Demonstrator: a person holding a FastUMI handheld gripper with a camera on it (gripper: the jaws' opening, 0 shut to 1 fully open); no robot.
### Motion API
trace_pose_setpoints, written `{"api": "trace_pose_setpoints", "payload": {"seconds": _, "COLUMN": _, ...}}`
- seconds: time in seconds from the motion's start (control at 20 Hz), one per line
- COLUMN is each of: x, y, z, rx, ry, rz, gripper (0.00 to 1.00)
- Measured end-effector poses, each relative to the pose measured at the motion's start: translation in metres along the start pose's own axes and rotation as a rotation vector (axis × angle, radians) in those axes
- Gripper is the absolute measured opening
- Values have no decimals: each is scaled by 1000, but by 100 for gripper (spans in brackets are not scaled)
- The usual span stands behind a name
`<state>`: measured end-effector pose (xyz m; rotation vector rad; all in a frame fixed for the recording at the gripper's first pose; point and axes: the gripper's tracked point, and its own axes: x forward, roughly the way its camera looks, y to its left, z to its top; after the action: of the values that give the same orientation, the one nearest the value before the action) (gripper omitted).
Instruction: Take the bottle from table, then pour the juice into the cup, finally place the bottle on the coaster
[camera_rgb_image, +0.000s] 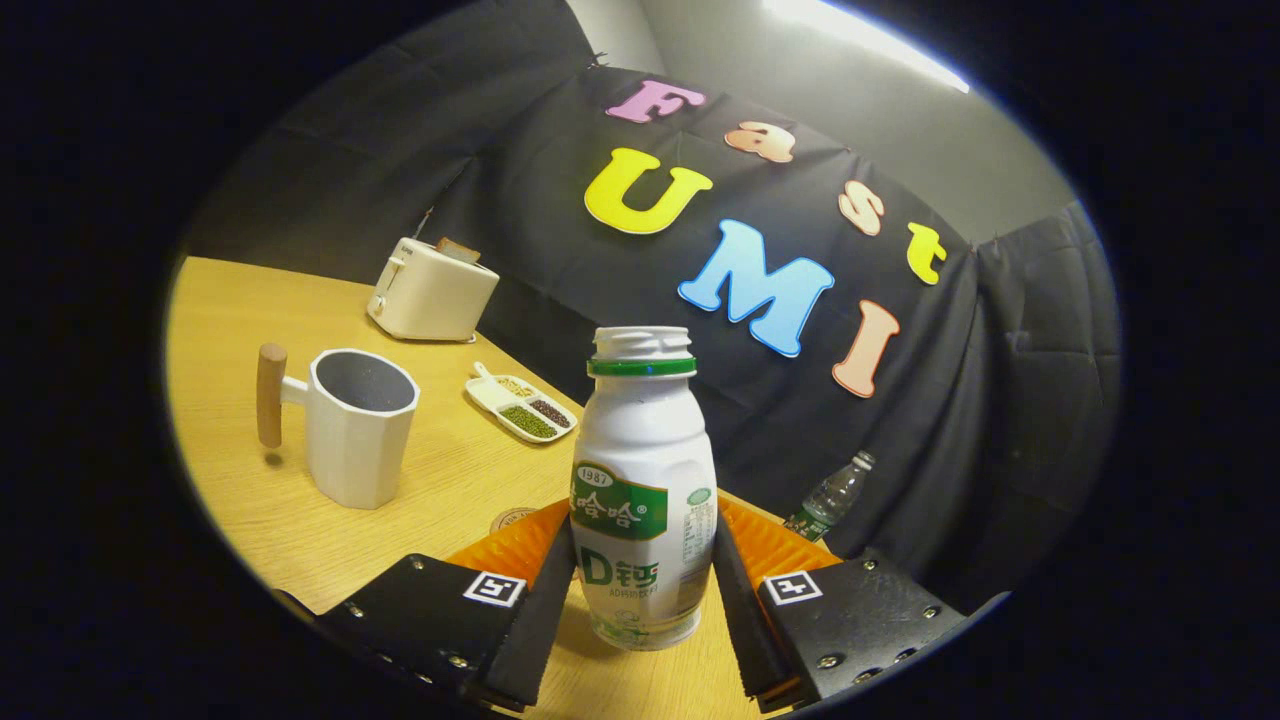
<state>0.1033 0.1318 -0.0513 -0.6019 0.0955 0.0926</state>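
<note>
Single view, from a fisheye camera riding on the gripper (640, 590), looking forward along its two fingers (545, 600). Camera sits low and close over the tabletop (300, 540), tilted so the far edge runs slantwise. Very near: the bottle (643, 490) stands upright between the fingers, both pressing its lower sides. Ahead and left of the fingers, near: the cup (355, 425). Beyond that, a divided dish (522, 402) and a toaster (430, 290) by the tabletop's far edge. View faces the booth's cloth wall beyond the fingers.
</note>
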Motion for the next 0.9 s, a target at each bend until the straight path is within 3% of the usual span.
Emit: {"api": "trace_pose_setpoints", "payload": {"seconds": 0.9, "x": 17, "y": 26, "z": 13, "rx": -348, "ry": -4, "rz": 30, "gripper": 72}}
